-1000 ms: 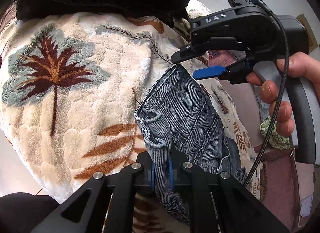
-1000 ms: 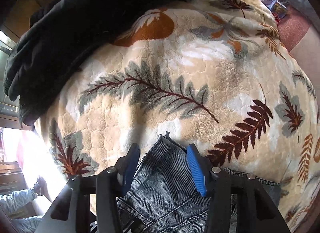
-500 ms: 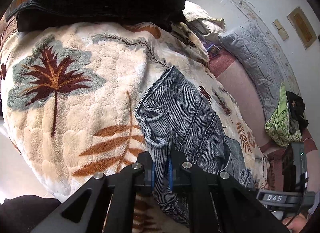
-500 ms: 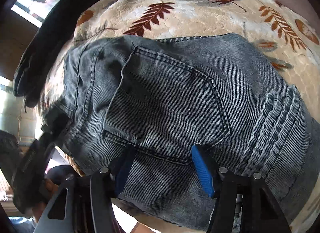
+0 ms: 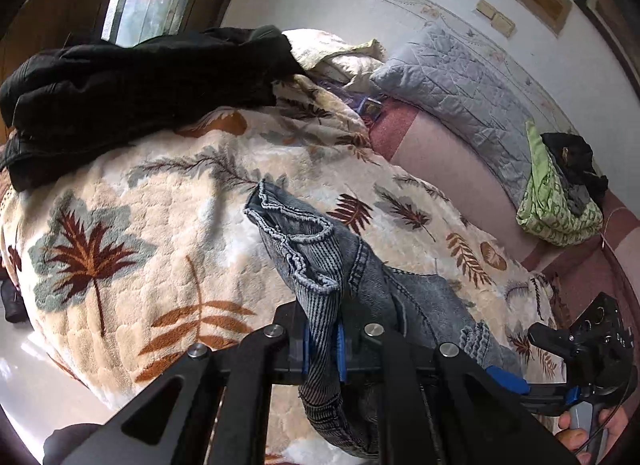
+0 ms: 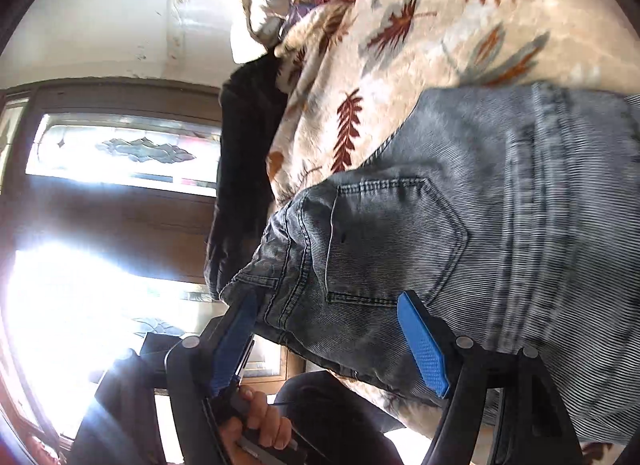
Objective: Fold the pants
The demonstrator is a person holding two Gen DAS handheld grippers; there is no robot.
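The grey denim pants [image 5: 320,261] lie on a cream leaf-print blanket [image 5: 168,225]. My left gripper [image 5: 322,345] is shut on a bunched leg end with a frayed hem, which stands lifted off the blanket. In the right wrist view the pants [image 6: 400,233] show a back pocket and a seamed edge. My right gripper [image 6: 326,345] is tilted, its jaws opening; the blue pads [image 6: 420,345] straddle that edge without pressing on it. The right gripper [image 5: 516,357] also shows low at the right in the left wrist view, beside the pants.
A heap of black clothing [image 5: 140,85] lies at the blanket's far side by a window. A grey quilted pillow [image 5: 460,85] and a green patterned bag [image 5: 556,201] sit along the wall. A hand [image 6: 256,421] grips a black handle below the bed edge.
My left gripper has lifted and rolled with the leg end still clamped. My right gripper left the far hem, swung to the pocket end, rolled over and spread its jaws wider.
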